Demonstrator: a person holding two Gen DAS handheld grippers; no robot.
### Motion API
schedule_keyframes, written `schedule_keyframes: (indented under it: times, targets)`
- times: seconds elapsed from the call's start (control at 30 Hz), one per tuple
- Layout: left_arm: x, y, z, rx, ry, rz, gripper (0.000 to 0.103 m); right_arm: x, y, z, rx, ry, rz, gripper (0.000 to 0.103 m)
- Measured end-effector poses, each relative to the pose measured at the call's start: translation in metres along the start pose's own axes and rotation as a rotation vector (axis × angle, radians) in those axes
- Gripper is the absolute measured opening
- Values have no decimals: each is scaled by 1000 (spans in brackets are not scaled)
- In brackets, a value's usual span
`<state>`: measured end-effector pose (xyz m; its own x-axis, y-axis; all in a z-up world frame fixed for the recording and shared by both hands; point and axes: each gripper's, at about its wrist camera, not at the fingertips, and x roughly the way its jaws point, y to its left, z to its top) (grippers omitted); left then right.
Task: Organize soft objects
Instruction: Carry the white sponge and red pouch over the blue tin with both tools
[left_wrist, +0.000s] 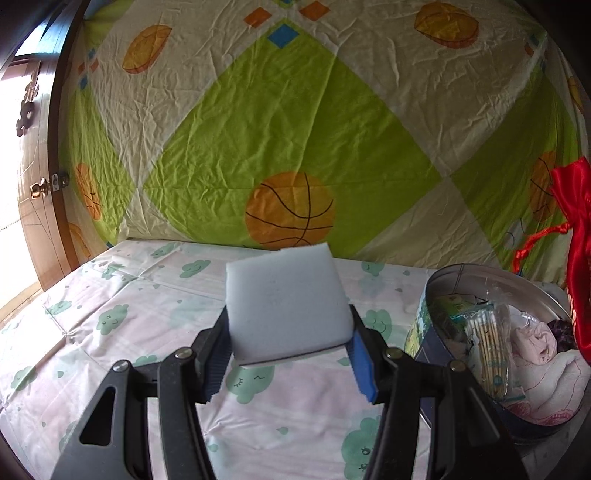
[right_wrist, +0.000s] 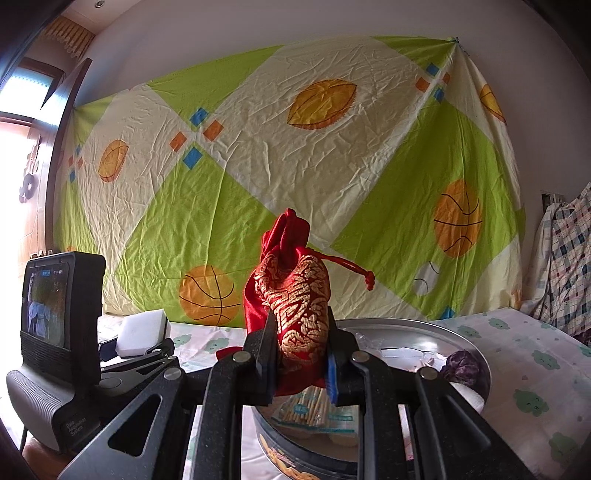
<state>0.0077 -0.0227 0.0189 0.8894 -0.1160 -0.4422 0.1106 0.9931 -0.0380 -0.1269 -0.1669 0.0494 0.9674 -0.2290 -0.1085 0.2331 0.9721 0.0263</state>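
My left gripper (left_wrist: 290, 345) is shut on a white sponge block (left_wrist: 286, 302) and holds it above the bed sheet (left_wrist: 110, 332); the sponge also shows in the right wrist view (right_wrist: 142, 332). My right gripper (right_wrist: 297, 363) is shut on a red and gold drawstring pouch (right_wrist: 291, 295), held upright above a round metal tin (right_wrist: 476, 350). In the left wrist view the tin (left_wrist: 436, 314) stands at the right, holding a cotton swab pack (left_wrist: 487, 350), pink cloth (left_wrist: 535, 339) and other soft items, with the pouch (left_wrist: 576, 258) above it.
A green and cream ball-print sheet (left_wrist: 295, 129) hangs on the wall behind the bed. A wooden door frame (left_wrist: 55, 147) is at the left. The left gripper's body with its screen (right_wrist: 55, 314) is left of the tin. Plaid fabric (right_wrist: 565, 258) lies at the far right.
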Motion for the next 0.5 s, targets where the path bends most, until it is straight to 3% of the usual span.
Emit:
schedule_keyframes:
  times: [0.5]
  targets:
    - [-16, -48, 12, 43, -29, -71, 56, -4, -43, 10, 23, -34, -68, 22]
